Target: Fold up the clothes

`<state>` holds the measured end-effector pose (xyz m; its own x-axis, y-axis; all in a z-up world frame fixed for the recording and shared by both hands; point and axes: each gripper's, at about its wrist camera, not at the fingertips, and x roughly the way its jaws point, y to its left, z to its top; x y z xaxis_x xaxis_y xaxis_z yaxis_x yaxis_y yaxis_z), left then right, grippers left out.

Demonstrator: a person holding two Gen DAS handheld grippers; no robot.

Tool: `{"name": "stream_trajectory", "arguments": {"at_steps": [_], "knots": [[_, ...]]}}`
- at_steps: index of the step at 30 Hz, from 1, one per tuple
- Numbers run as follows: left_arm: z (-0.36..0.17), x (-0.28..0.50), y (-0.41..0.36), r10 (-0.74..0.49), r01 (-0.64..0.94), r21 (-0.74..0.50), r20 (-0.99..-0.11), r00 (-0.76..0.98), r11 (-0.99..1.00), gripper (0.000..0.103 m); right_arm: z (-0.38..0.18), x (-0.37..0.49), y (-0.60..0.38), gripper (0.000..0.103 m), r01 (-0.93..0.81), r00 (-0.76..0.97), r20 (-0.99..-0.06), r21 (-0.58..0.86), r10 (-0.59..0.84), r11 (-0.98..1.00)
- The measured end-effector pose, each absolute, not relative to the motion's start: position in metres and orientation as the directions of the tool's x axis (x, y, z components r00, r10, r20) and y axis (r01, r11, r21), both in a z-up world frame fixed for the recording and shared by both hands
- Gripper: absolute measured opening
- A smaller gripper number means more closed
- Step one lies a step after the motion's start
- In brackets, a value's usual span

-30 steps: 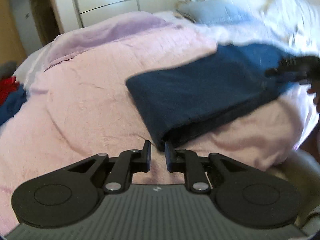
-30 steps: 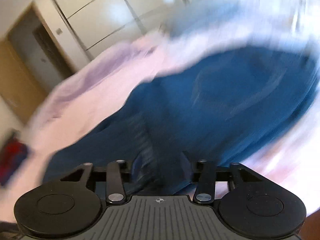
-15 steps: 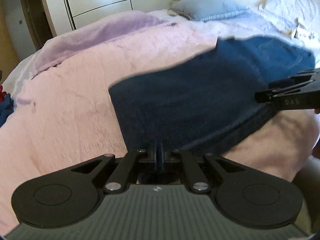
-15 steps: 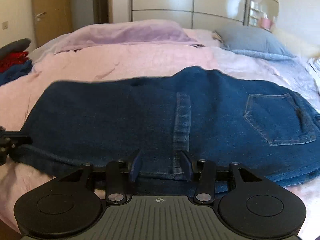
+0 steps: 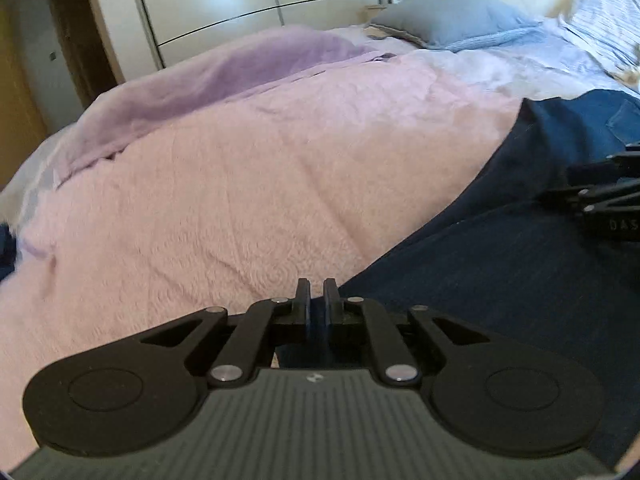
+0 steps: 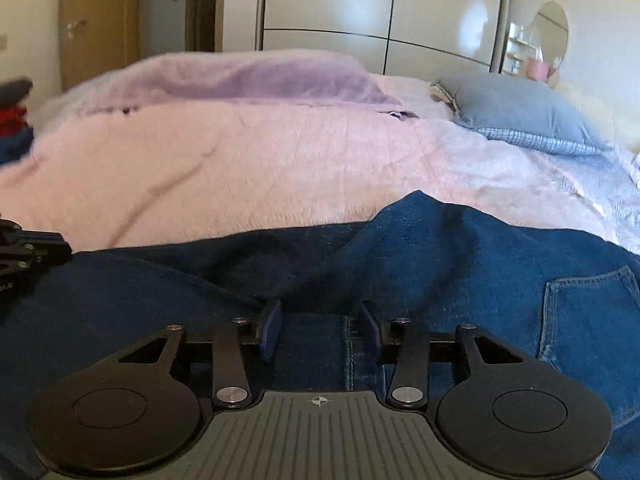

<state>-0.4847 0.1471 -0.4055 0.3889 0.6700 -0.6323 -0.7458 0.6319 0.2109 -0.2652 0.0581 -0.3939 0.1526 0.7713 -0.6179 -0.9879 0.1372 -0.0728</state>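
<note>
Folded dark blue jeans (image 6: 460, 264) lie on the pink blanket (image 6: 240, 168) of a bed. In the left wrist view the jeans (image 5: 500, 272) fill the lower right. My left gripper (image 5: 316, 300) is shut on the near left edge of the jeans. My right gripper (image 6: 318, 326) is open, its fingers straddling the jeans' centre seam near the front edge. A back pocket (image 6: 588, 312) shows at the right. The right gripper also shows in the left wrist view (image 5: 600, 196), and the left gripper in the right wrist view (image 6: 28, 252).
A purple blanket (image 6: 240, 76) lies across the far side of the bed. A blue-grey pillow (image 6: 520, 108) sits at the far right. White wardrobe doors (image 6: 380, 12) stand behind. Red and blue clothes (image 6: 14, 128) lie at the left edge.
My left gripper has closed on the jeans' edge and carried it toward the right, so the jeans now bunch up in a fold. The right gripper stays open over the seam.
</note>
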Motion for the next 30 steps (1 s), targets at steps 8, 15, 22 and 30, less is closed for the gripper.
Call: {"name": "stream_trajectory", "arguments": {"at_steps": [8, 15, 22, 30], "knots": [[-0.366, -0.514, 0.111, 0.688, -0.783, 0.154, -0.596, 0.413, 0.603, 0.006, -0.357, -0.243, 0.011, 0.044, -0.978, 0.1, -0.568, 0.095, 0.817, 0.186], [-0.367, -0.54, 0.034, 0.631, -0.755, 0.11, -0.633, 0.449, 0.647, 0.007, -0.349, -0.274, -0.067, 0.044, -0.992, 0.065, -0.578, 0.051, 0.814, 0.115], [-0.361, -0.532, 0.016, 0.668, -0.826, 0.094, -0.642, 0.377, 0.556, 0.007, -0.356, -0.288, -0.071, 0.044, -0.993, 0.099, -0.627, -0.008, 0.772, 0.121], [-0.35, -0.507, 0.0, 0.687, -0.863, 0.191, -0.693, 0.219, 0.467, 0.008, -0.361, -0.29, -0.08, 0.044, -0.995, 0.077, -0.672, -0.007, 0.737, 0.097]]}}
